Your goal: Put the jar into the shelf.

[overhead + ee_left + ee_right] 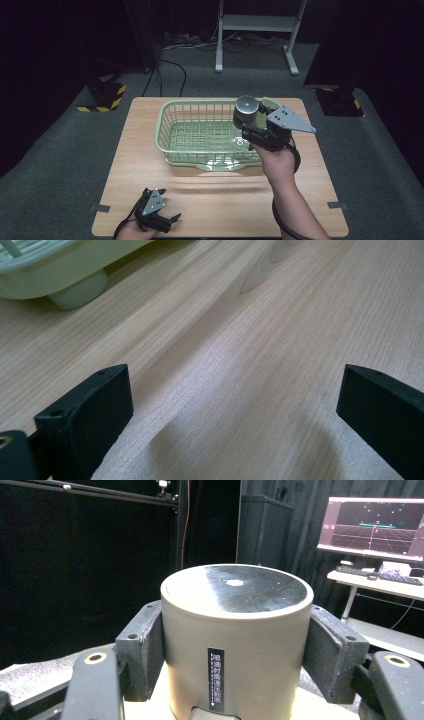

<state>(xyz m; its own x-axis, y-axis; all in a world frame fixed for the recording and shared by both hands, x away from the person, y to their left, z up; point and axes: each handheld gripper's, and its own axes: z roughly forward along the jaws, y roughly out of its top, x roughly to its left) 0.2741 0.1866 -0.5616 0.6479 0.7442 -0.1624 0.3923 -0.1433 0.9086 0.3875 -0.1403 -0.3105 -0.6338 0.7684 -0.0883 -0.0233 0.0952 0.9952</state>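
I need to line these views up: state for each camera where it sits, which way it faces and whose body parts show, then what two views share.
High view: above the person's side, looking forward and down on the table and green basket; forearms, left gripper and right gripper show.
Left gripper view: low over the tabletop, looking along open jaws toward the basket's foot.
Right gripper view: lifted, looking level into the room past the grey cylinder clamped between its jaws; a monitor stands behind.
Shared: the cylinder shows in the high and right gripper views.
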